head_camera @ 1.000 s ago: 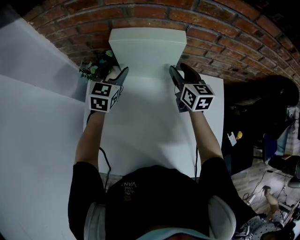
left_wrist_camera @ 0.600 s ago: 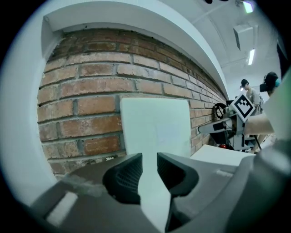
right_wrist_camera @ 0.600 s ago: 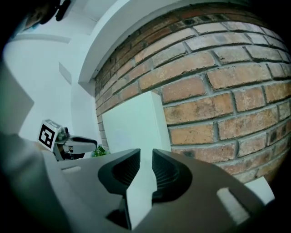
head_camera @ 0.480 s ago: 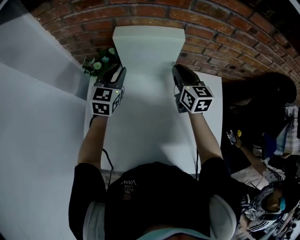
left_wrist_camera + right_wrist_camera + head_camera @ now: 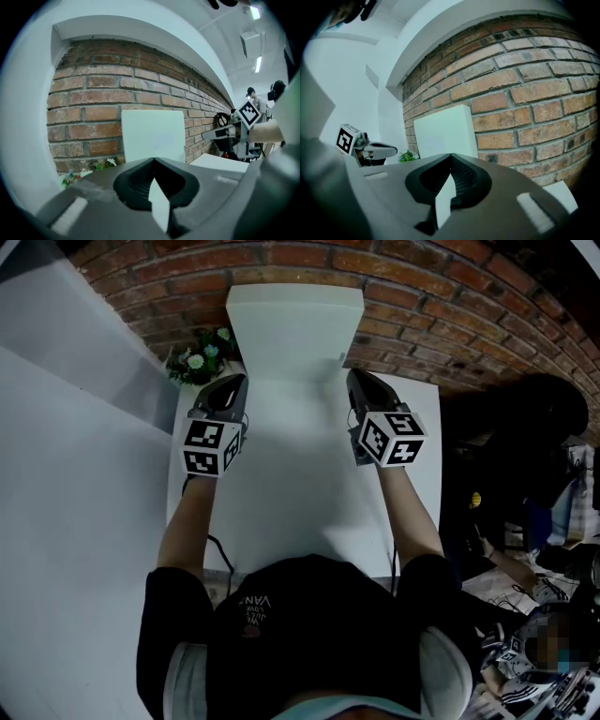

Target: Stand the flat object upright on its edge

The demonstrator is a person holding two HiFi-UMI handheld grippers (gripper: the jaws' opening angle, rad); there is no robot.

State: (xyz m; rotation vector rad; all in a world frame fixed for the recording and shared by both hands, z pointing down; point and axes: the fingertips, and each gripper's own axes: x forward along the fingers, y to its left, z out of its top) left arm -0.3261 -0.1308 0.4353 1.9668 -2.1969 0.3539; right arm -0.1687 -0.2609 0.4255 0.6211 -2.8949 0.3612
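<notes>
**Flat object:** a white board (image 5: 295,329) is standing upright on its lower edge at the top centre of the head view. It is sitting at the far end of the white table (image 5: 291,484), directly in front of the brick wall (image 5: 422,287). It is showing at centre frame in the left gripper view (image 5: 153,136) and left of centre in the right gripper view (image 5: 445,133). Neither tool is touching it.

**Left gripper** (image 5: 230,385)**:** a hand is holding it over the table's left side, pointing toward the wall and near the board's lower left corner. In its own view the jaws are meeting at their tips (image 5: 153,159), closed on nothing. A pale sliver is showing low in the hollow behind them (possibly part of the tool itself).

**Right gripper** (image 5: 361,381)**:** a hand is holding it over the table's right side, level with the left one and near the board's lower right corner. Its jaws are likewise pressing together at the tips (image 5: 451,154), gripping nothing. Each tool is appearing in the other's view, at right (image 5: 225,131) and at left (image 5: 377,151).

**Small flowering plant** (image 5: 199,352)**:** it is sitting at the upper left of the head view, just beside the board's left edge and ahead of the left gripper. It is also showing low left in both gripper views (image 5: 93,166) (image 5: 408,156).
</notes>
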